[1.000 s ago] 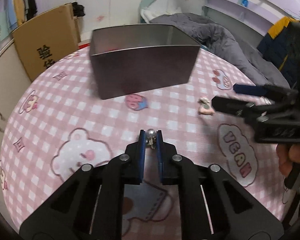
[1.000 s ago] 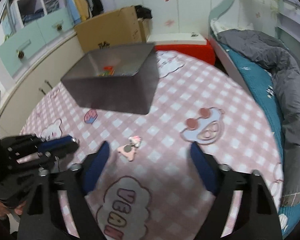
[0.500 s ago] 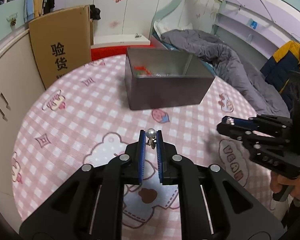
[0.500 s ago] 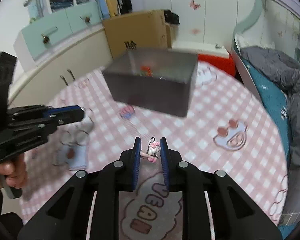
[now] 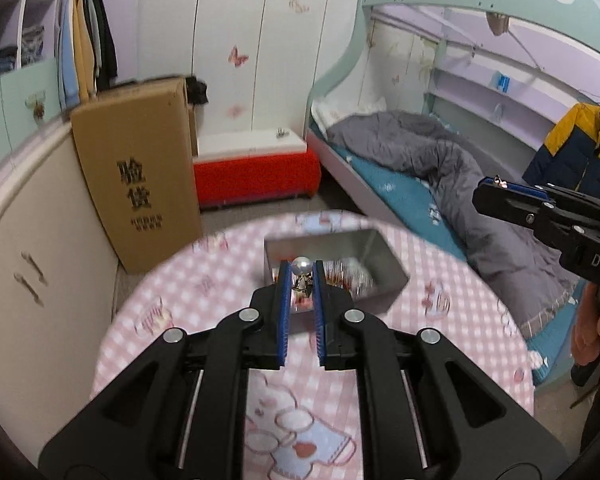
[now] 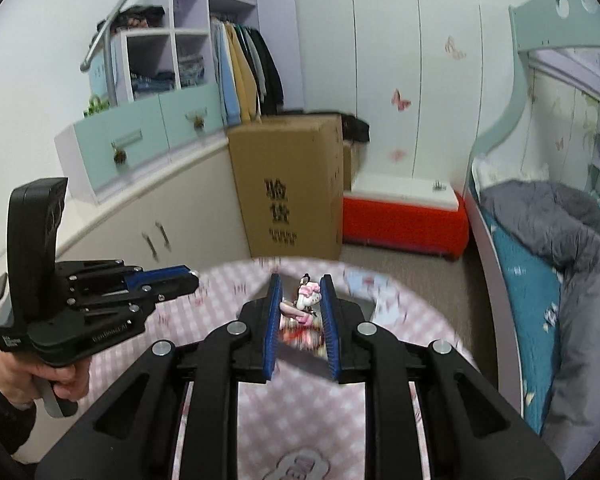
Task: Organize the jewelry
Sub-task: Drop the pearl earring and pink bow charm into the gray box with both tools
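Note:
My left gripper [image 5: 301, 270] is shut on a pearl earring [image 5: 301, 266] and holds it high above the grey metal box [image 5: 392, 280] on the pink checked round table [image 5: 440, 340]. My right gripper [image 6: 302, 286] is shut on a pink charm [image 6: 308, 298] and also hangs above the box, whose inside [image 6: 300, 336] shows between its fingers. The box holds several small bright pieces. The right gripper also shows at the right of the left wrist view [image 5: 500, 190], and the left gripper at the left of the right wrist view [image 6: 180, 276].
A tall cardboard carton [image 5: 140, 184] stands beyond the table's far left edge, beside a red and white bench [image 5: 256, 164]. A bed with a grey quilt [image 5: 440, 168] runs along the right. Cabinets [image 6: 120, 216] line the left wall.
Both grippers have risen well above the table and moved over the box. The right gripper, open a second ago, closed on the pink charm and lifted it.

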